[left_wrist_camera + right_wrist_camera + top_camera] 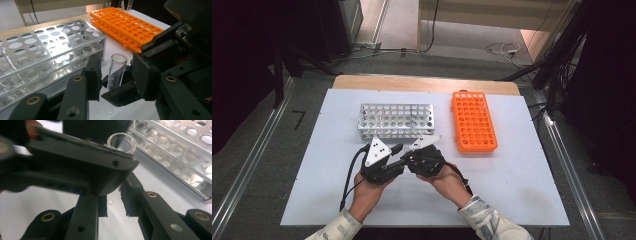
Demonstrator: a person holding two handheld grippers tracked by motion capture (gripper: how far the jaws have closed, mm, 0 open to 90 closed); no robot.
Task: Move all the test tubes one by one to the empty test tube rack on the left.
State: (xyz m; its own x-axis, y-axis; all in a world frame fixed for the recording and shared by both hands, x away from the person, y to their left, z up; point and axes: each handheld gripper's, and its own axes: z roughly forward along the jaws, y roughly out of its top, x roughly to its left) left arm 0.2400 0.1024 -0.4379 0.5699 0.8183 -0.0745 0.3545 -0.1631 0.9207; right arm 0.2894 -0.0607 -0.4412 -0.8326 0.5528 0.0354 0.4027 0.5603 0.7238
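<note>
A clear glass test tube [117, 68] stands upright between the two grippers at the front middle of the table, its open rim [121, 142] on top. My right gripper [119, 94] comes in from the right and is shut on the tube's lower part; its own jaws [114, 203] sit close together. My left gripper [116, 75] has a jaw on either side of the tube's upper part, with a narrow gap on each side. In the high view the left gripper [399, 149] and the right gripper [406, 160] meet tip to tip.
A silver metal tube rack [396, 120] stands just behind the grippers. An orange plastic rack [473, 121] lies to its right. Both rest on a white mat [522, 190] over a wooden table. Cables trail from each gripper toward the person.
</note>
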